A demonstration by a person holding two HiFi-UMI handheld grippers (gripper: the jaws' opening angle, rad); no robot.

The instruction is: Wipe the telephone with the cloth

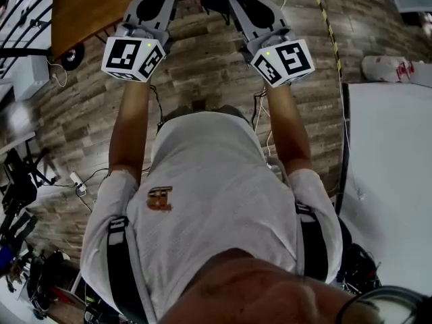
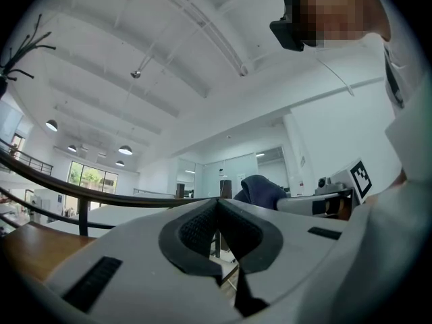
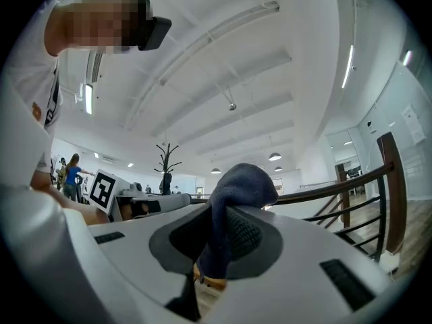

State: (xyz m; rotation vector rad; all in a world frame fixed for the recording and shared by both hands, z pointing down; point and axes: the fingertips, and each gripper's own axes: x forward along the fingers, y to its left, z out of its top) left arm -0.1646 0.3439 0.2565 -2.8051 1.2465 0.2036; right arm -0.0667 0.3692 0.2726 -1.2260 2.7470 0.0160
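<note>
1. The left gripper [image 2: 217, 211] is seen closed: its jaws are pressed together and nothing is held between them.
2. The right gripper [image 3: 214, 231] is seen clamped on the dark blue cloth [image 3: 239, 181]. The cloth is bunched above the jaw tips and is pinched between the pads.
3. From the left gripper, the cloth is seen off to its right, just beside the right gripper's marker cube [image 2: 360, 176].
4. In the head view, both grippers are held side by side ahead of the person and kept apart from each other, above a plank floor [image 1: 202, 73].
5. A wooden table [image 1: 88, 2] is seen at the left gripper's tips and to its left.
6. A dark railing [image 3: 337, 191] is seen to the right of the right gripper.
</note>
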